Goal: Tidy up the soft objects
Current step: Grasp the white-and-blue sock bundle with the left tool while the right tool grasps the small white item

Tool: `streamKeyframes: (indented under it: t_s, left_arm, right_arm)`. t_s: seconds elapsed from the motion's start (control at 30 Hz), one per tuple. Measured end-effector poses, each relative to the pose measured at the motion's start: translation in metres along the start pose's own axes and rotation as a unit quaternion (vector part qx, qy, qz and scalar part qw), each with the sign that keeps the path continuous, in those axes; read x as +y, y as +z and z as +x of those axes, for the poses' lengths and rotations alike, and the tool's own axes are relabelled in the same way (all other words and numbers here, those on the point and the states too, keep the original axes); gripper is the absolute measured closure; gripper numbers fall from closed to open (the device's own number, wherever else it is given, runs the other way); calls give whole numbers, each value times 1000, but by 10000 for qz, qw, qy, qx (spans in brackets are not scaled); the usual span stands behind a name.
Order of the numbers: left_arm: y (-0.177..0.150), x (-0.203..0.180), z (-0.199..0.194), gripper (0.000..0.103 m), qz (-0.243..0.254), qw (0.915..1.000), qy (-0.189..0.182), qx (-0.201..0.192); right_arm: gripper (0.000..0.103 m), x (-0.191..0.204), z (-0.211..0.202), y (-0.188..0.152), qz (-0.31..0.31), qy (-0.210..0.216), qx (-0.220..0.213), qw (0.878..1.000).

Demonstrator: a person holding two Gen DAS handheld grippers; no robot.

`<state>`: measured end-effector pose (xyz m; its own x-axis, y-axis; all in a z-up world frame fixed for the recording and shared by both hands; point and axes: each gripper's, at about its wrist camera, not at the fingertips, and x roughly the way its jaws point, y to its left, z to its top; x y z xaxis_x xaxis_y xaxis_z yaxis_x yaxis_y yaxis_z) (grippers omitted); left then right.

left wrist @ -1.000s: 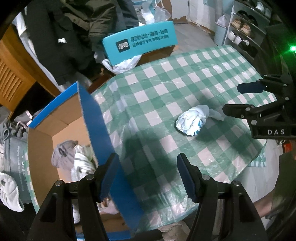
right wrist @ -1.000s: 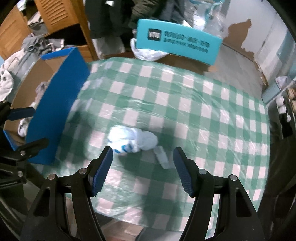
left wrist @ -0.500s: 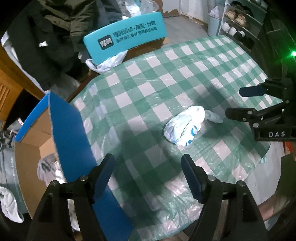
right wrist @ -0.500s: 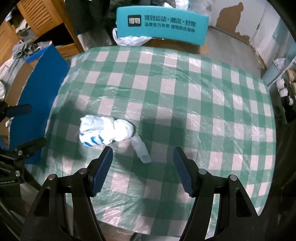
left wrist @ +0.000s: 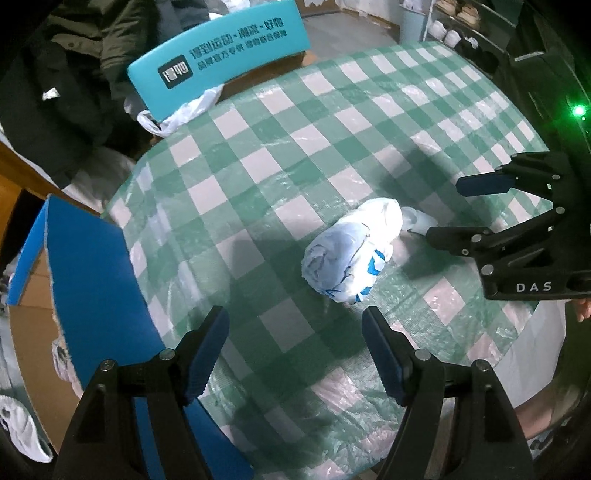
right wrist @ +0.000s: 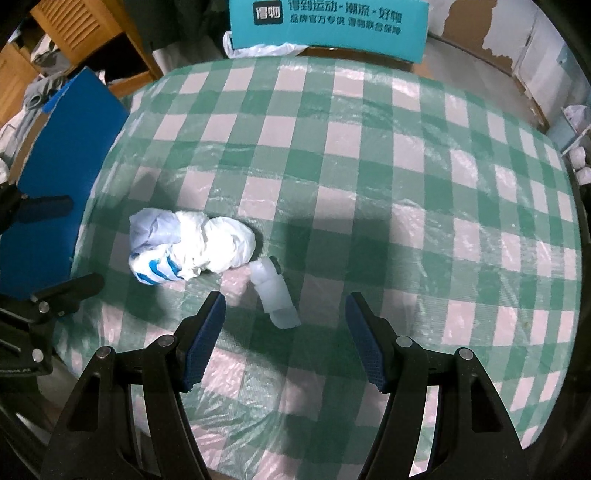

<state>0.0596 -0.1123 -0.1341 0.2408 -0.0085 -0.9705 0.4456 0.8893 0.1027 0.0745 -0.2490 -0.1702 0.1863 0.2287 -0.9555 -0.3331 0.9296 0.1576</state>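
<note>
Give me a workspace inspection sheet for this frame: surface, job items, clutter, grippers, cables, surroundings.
Surface: table under green-white checked cloth with clear plastic cover.
Job's things: white-and-blue soft bundle lying on the cloth, loose tail trailing; blue cardboard box at the table edge, soft items inside.
Clutter: white plastic bag at the far edge.
Grippers: left gripper open, empty; right gripper open, empty, over the tail.
Cables: nothing seen.
Surroundings: teal chair back, dark coats, shoe rack.

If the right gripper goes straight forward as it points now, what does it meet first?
Probably the small pale wrapped piece lying between the open right gripper fingers' line, then the checked tablecloth; depth is unclear.
</note>
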Motion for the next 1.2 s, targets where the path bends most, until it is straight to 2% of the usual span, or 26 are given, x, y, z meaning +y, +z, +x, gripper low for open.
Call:
streamKeyframes:
  t_s: [0.43, 0.53, 0.6, 0.67, 0.7, 1.03, 1.2]
  left_arm:
    - [8, -10, 18, 27, 231, 9995, -154, 145]
    - [11, -9, 22, 27, 217, 9993, -237, 171]
    - [13, -9, 23, 27, 190, 9992, -317, 178]
    - [17, -9, 25, 27, 142, 9991, -362, 189]
    - [19, -10, 26, 27, 128, 9990, -381, 194]
    - [39, -25, 30, 27, 239, 9982, -526, 141]
    - [45, -32, 40, 27, 337, 9981, -480, 210]
  right_arm:
    - [38, 3, 23, 5, -166, 11, 84, 9998]
    - [56, 4, 27, 4, -175, 41, 140, 9997]
    - [63, 6, 28, 4, -206, 3, 106, 9997]
    - [83, 8, 27, 4, -257, 2, 104, 9996]
    - [85, 8, 26, 4, -227, 91, 103, 9996]
    - [86, -4, 5, 5, 15, 92, -108, 9999]
    - [86, -10, -7, 5, 171, 99, -209, 9996]
